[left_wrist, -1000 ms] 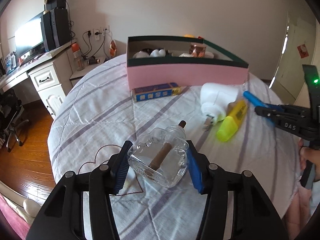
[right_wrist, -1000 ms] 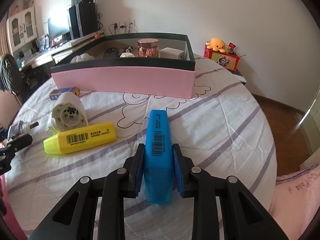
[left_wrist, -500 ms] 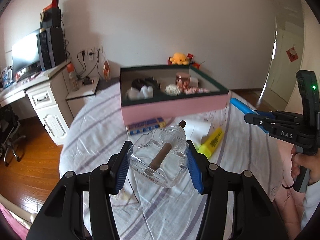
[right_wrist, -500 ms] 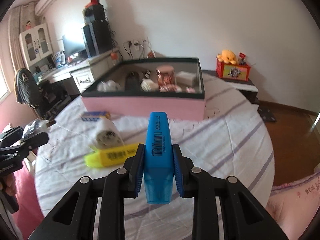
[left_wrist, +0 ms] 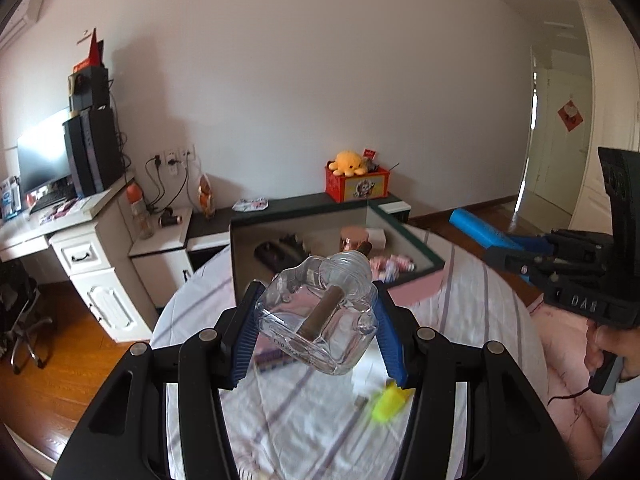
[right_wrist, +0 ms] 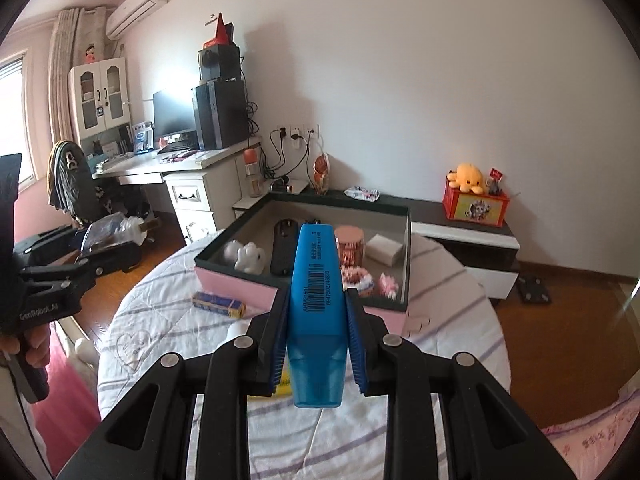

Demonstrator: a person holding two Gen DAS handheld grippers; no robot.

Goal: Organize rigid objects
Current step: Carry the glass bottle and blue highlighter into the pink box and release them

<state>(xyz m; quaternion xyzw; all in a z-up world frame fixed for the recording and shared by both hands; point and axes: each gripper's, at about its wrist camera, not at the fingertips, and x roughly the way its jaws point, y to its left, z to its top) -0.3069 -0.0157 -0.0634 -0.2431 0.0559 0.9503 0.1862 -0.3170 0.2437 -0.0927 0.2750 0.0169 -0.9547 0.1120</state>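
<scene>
The left gripper [left_wrist: 316, 336] has its jaws clamped on a clear glass bottle [left_wrist: 320, 320] with a brown wick, while the right gripper [right_wrist: 316, 340] has its jaws closed on a blue highlighter [right_wrist: 316, 304]. Both are mid-carry, raised above the bed [right_wrist: 452, 344], with the pink box [right_wrist: 240, 280] ahead of and below the jaws. Next, I judge, each load must travel forward over the rim, descend into a free spot, then be released.

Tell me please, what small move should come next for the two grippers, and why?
Probably carry both forward over the pink box and lower them. The left gripper is shut on the glass bottle, the right gripper on the blue highlighter; both are lifted above the bedcover, short of the box, which has free floor near the white block.
</scene>
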